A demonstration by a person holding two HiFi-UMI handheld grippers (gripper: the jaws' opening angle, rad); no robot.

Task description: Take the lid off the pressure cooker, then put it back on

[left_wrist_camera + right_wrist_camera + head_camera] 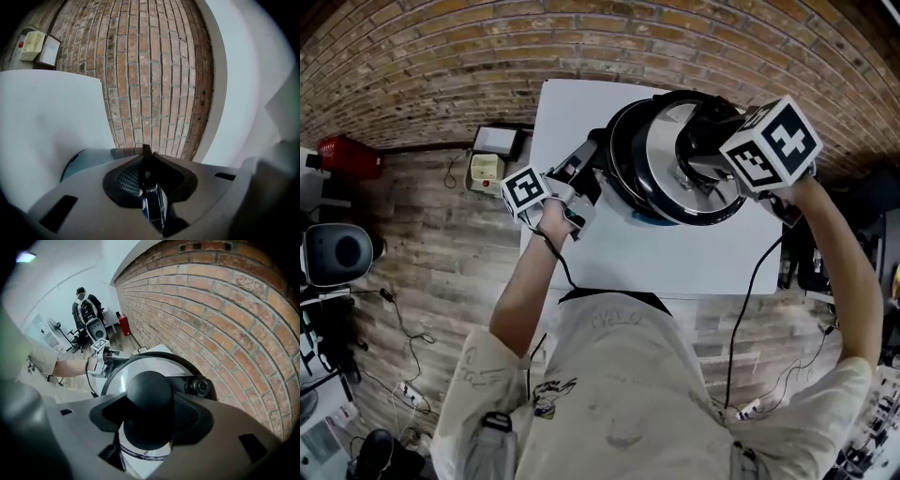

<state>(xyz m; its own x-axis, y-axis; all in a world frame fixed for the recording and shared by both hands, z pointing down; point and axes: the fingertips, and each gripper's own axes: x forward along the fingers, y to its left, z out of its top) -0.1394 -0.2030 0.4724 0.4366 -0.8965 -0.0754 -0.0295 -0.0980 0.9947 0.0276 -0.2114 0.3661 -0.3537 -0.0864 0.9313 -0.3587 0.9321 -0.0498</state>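
The left gripper (151, 197) pinched the pot's (612, 176) handle (592, 150), the right gripper (151, 420) squeezed the knob (147, 394), and the lid (661, 159) looked tipped off by the tabletop's (609, 253) far edge; putting it back remained.

Left gripper (581, 173): held level at the left, jaws closed on a thin dark handle (152, 206); the bare left forearm (525, 291) reaches away from the torso. Right gripper (705, 142): pointing steeply down at the far right, jaws clamped on a round black knob (149, 401); right arm (842, 267) extended.
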